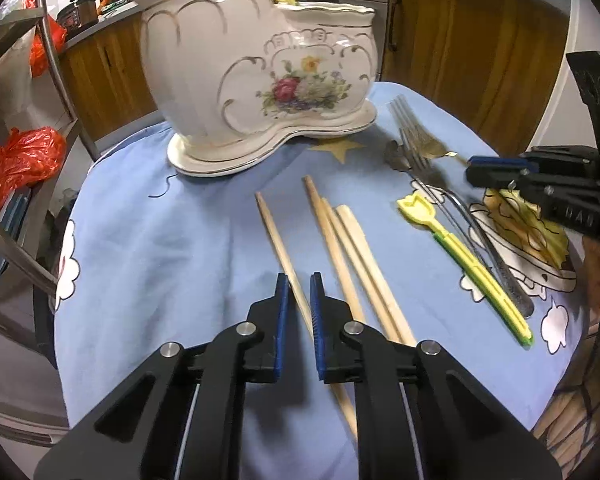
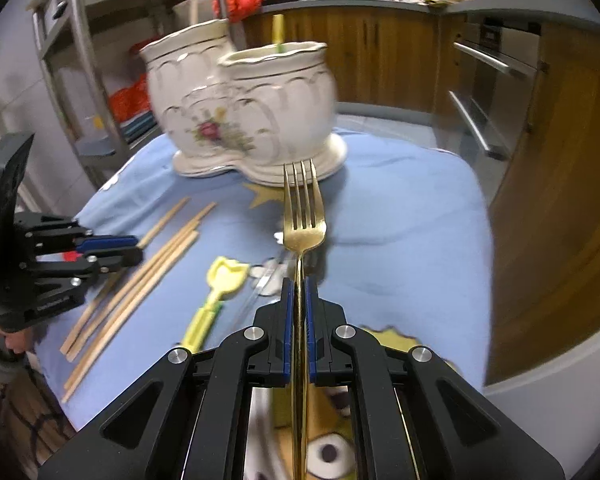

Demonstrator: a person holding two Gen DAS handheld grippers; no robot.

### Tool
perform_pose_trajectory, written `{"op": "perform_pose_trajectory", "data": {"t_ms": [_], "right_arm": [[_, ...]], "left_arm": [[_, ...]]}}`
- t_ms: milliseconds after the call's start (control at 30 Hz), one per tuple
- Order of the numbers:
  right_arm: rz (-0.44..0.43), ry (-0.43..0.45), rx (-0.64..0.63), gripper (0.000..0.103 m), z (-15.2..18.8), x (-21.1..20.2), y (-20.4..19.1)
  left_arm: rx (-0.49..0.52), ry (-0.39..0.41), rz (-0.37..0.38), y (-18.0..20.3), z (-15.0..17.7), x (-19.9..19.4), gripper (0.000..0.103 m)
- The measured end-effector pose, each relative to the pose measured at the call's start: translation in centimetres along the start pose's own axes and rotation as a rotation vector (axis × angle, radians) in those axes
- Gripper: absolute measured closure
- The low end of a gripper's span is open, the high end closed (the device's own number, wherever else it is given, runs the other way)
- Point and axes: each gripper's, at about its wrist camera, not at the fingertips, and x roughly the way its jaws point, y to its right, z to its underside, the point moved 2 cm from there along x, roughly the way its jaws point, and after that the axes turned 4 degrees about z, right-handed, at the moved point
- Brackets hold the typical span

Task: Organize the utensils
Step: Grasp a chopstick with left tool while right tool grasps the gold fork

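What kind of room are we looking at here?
Most likely a home kitchen. Wooden cabinets run under a grey countertop crowded with a cooker and jars, a built-in oven sits to the right, and a ceramic utensil holder stands on the cloth-covered table.

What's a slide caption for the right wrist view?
Right gripper shut on gold fork, tines toward the ceramic utensil holder.

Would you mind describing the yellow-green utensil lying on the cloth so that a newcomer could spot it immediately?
Start at the floral ceramic holder at the far end of the blue cloth. Nearer the camera, the yellow-green utensil lies right of the wooden chopsticks, beside a silver fork. It alone is plastic, with a tulip-shaped yellow head.
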Motion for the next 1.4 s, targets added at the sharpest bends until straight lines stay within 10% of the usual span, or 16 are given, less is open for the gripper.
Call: {"op": "perform_pose_trajectory", "data": {"t_ms": [833, 1033, 1400], "right_arm": [[-0.041, -0.335, 0.022, 0.096, -2.5, 3.1, 2.4], [-0.07, -0.236, 0.098, 0.096, -1.9, 1.4, 3.4], [-0.073, 0.028, 0.098, 0.096, -2.9, -4.0, 2.1]], "left_arm": [[-0.071, -0.332, 0.082, -3.4, -3.0, 1.4, 0.094], [-0.136, -0.236, 0.066, -3.7, -2.1, 0.5, 0.098], [-0.263, 0.167, 0.097, -6.1, -2.1, -6.1, 0.098]]}}
